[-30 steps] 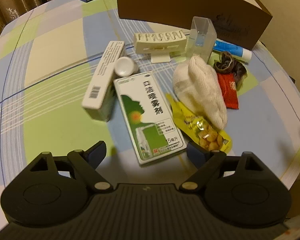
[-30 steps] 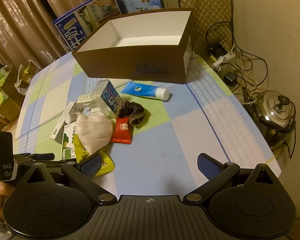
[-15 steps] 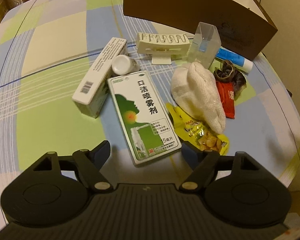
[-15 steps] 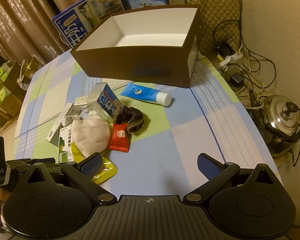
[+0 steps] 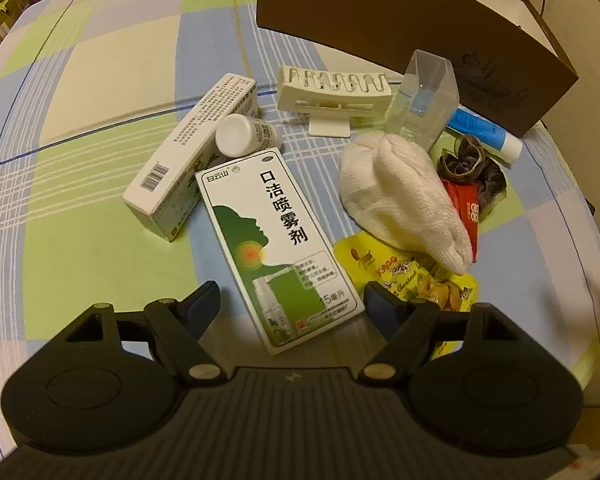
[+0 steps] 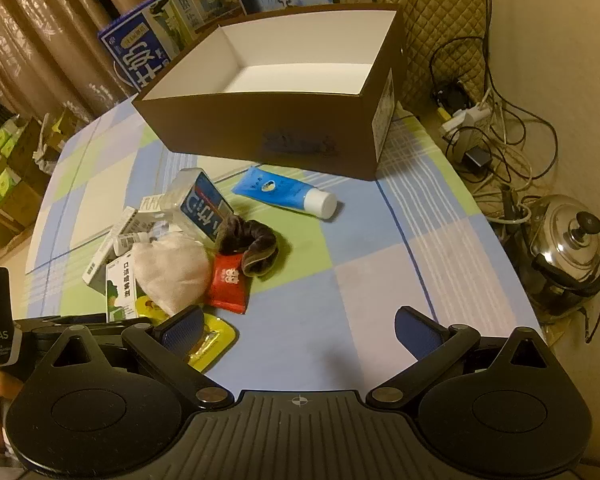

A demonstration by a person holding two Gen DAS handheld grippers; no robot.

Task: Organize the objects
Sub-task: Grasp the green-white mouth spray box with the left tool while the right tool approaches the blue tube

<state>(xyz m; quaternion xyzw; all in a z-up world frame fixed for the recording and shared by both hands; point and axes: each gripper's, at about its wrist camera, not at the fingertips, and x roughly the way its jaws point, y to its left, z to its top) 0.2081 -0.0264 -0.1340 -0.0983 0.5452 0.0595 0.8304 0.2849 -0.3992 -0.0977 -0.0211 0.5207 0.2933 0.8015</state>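
I am lining my left claw (image 5: 292, 300), jaws apart, around the green-and-white flat carton (image 5: 276, 240); next I should be closing, then lifting toward the brown cardboard box (image 6: 268, 136).

black ribbed housings, round side discs, silver pivot screws; blue-padded fingers (image 6: 180, 330); "das" marking at left edge of the frame.

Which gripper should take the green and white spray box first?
Left. The left gripper is open with the spray box lying between its jaws. The right gripper, also open, faces bare tablecloth, with the pile off to its left.
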